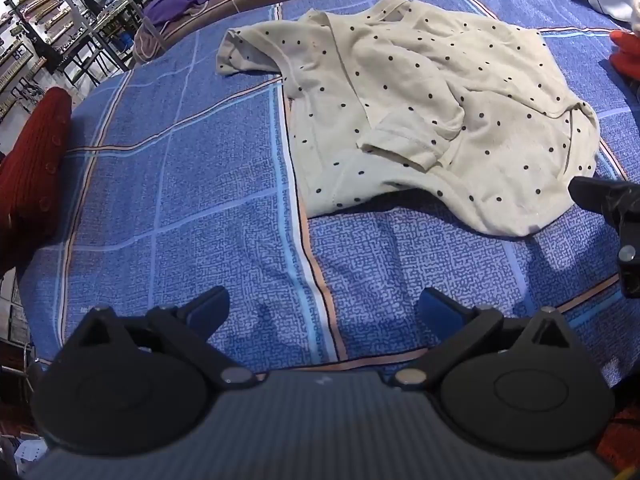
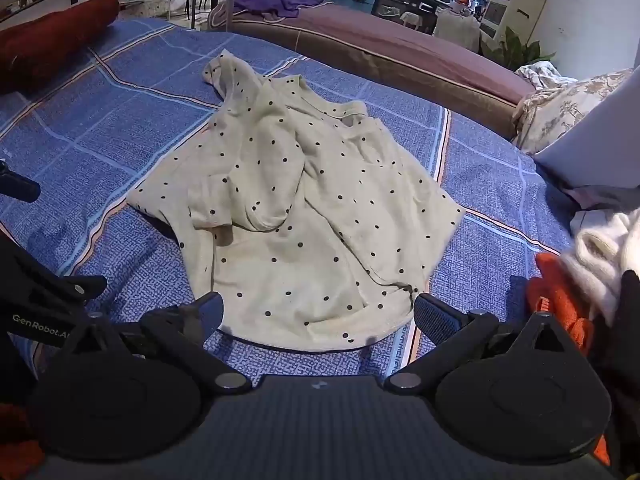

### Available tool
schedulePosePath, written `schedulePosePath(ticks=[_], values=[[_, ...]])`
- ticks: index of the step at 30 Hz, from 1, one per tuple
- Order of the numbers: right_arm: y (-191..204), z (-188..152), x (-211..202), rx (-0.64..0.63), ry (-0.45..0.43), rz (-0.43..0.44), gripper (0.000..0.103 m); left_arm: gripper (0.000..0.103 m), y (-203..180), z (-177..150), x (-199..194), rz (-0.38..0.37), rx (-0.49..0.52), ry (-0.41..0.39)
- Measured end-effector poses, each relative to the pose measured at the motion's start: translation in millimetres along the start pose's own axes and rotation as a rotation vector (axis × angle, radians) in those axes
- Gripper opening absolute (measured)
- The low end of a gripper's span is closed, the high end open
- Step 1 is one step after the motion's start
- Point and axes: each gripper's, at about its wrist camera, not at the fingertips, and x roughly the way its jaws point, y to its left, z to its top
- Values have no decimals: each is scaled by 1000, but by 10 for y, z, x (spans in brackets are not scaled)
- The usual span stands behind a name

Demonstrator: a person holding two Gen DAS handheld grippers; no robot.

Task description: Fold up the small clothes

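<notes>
A small cream shirt with black dots (image 1: 432,120) lies crumpled on the blue checked bedsheet (image 1: 180,184), one sleeve folded over its middle. It also shows in the right wrist view (image 2: 312,216). My left gripper (image 1: 322,312) is open and empty over bare sheet, short of the shirt's near left edge. My right gripper (image 2: 318,312) is open and empty, its fingers either side of the shirt's near hem. The right gripper's finger shows at the right edge of the left wrist view (image 1: 600,196).
A dark red bolster (image 1: 28,184) lies at the sheet's left edge. An orange garment (image 2: 560,300) and a white fluffy one (image 2: 600,256) lie to the right. A purple cloth (image 2: 276,2) lies on a brown mattress (image 2: 400,48) beyond.
</notes>
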Motion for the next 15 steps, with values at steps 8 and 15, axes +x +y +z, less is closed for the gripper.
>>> schedulePosePath(ticks=[8,15], values=[[1,2,14,-1,7,1,103,103,2,-22,-12,3,9,3],[3,8,27,0,10,0,103,103,5,-4,17,-5,2,-5]])
